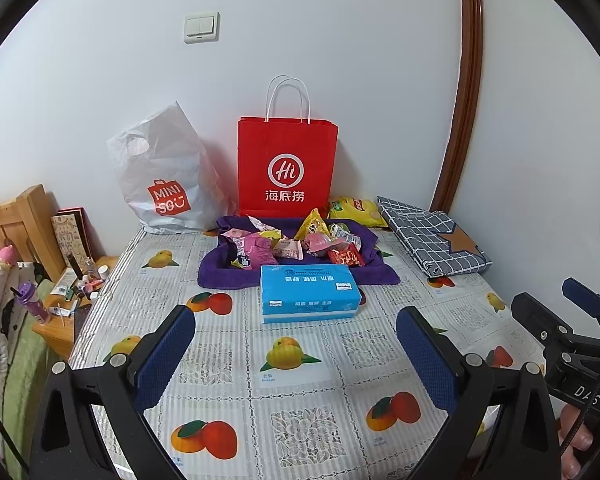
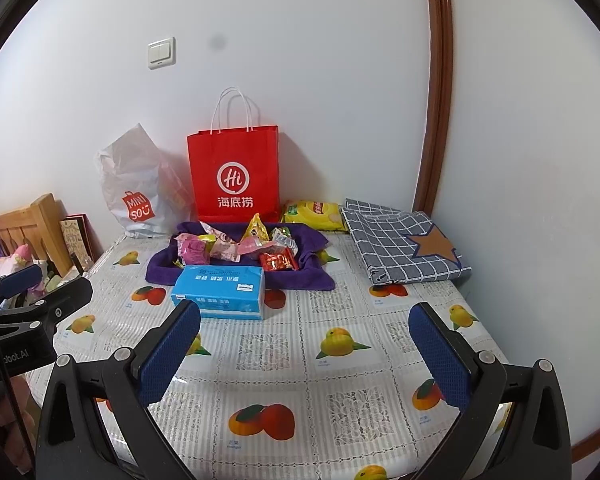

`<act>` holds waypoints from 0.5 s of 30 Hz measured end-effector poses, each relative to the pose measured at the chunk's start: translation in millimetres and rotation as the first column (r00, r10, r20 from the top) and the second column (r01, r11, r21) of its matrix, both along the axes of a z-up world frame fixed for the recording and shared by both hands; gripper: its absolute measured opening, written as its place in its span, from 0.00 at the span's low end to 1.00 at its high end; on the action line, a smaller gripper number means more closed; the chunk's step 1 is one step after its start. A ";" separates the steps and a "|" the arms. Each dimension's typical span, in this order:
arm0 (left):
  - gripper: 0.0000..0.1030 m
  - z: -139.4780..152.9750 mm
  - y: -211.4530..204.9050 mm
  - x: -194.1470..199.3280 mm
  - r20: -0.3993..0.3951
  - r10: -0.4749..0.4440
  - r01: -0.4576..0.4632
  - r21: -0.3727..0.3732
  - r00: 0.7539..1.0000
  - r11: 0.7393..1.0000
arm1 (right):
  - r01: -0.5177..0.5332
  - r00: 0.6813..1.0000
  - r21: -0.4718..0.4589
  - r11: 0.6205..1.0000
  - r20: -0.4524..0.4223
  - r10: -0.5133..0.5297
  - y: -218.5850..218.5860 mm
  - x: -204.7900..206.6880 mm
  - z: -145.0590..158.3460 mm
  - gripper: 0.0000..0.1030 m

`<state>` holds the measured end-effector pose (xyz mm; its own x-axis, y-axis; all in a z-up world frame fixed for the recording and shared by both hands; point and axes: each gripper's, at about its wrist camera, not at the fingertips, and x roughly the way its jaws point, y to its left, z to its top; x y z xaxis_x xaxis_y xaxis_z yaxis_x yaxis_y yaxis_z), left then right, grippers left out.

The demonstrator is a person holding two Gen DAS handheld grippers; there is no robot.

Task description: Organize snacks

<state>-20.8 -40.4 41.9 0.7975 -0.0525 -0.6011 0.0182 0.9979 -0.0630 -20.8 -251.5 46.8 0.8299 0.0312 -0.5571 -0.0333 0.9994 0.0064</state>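
Observation:
Several small snack packets (image 1: 296, 242) (image 2: 240, 246) lie in a heap on a purple cloth (image 1: 220, 272) (image 2: 164, 268) at the back of the table. A yellow chip bag (image 1: 356, 210) (image 2: 314, 214) lies behind it. A red paper bag (image 1: 287, 168) (image 2: 234, 176) stands against the wall. My left gripper (image 1: 296, 350) is open and empty over the near table. My right gripper (image 2: 304, 350) is open and empty beside it, also seen at the left wrist view's right edge.
A blue tissue pack (image 1: 308, 292) (image 2: 220, 290) lies in front of the cloth. A white Miniso plastic bag (image 1: 164, 176) (image 2: 134, 188) leans on the wall. A folded checked cloth (image 1: 432, 236) (image 2: 400, 240) lies back right. A cluttered bedside stand (image 1: 68, 296) is left.

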 end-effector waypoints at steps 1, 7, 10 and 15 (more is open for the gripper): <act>0.99 0.1 0.2 -0.2 0.001 0.000 0.000 0.001 1.000 1.000 | 0.000 1.000 -0.001 1.000 0.001 0.000 0.0 0.0 0.0 1.00; 0.99 0.0 0.7 -0.2 0.000 0.000 0.000 0.001 1.000 1.000 | 0.000 1.000 0.000 1.000 0.002 0.000 -0.7 -1.1 0.9 1.00; 0.99 -0.1 0.6 -0.7 0.001 0.002 -0.002 -0.003 1.000 1.000 | 0.000 1.000 -0.002 1.000 0.000 0.000 -0.2 -1.7 1.4 1.00; 0.99 -0.6 1.1 -0.1 0.000 0.000 0.000 -0.003 1.000 1.000 | -0.002 1.000 -0.001 1.000 0.003 0.002 1.4 -1.8 1.8 1.00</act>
<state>-21.0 -39.2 41.3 0.7977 -0.0543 -0.6006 0.0184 0.9977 -0.0657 -22.6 -250.1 48.6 0.8316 0.0323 -0.5544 -0.0355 0.9994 0.0048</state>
